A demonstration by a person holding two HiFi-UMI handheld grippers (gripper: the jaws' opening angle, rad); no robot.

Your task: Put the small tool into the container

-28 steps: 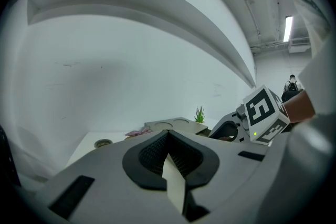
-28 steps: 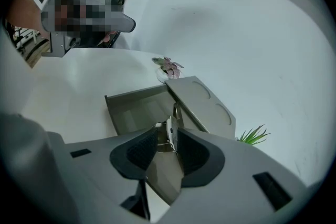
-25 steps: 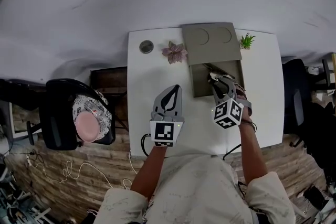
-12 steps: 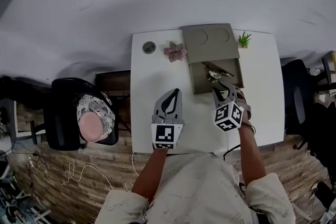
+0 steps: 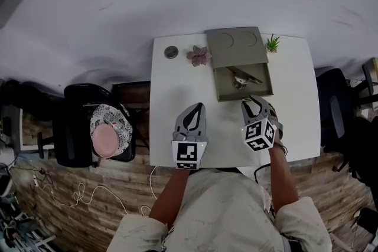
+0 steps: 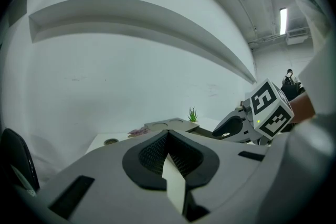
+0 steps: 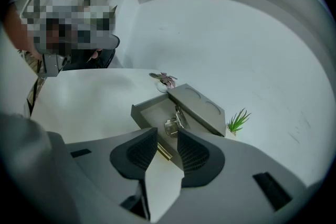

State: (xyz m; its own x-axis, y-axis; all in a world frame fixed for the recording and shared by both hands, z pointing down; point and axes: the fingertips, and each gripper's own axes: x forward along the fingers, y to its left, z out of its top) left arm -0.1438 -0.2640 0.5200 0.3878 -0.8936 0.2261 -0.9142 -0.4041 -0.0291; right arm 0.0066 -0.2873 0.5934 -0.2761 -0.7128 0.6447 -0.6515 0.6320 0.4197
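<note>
Small metal tool (image 5: 240,76) lies inside the open grey box container (image 5: 245,95), far right on the white table (image 5: 171,91). Right hand-held gripper (image 5: 255,103) sits just near of it, jaws apart and empty: placement looks done. Left hand-held gripper (image 5: 194,108) is closed and idle.

Bright, even indoor light fills all three views, coming from strip lights (image 6: 284,19) on the ceiling. The white table (image 5: 177,91) looks clean and pale with no hard glare. The open container (image 5: 260,89) holds only faint shade, and shadows elsewhere have soft edges. Each picture bulges with strong wide-angle distortion, bending straight lines and darkening to black at the corners.
</note>
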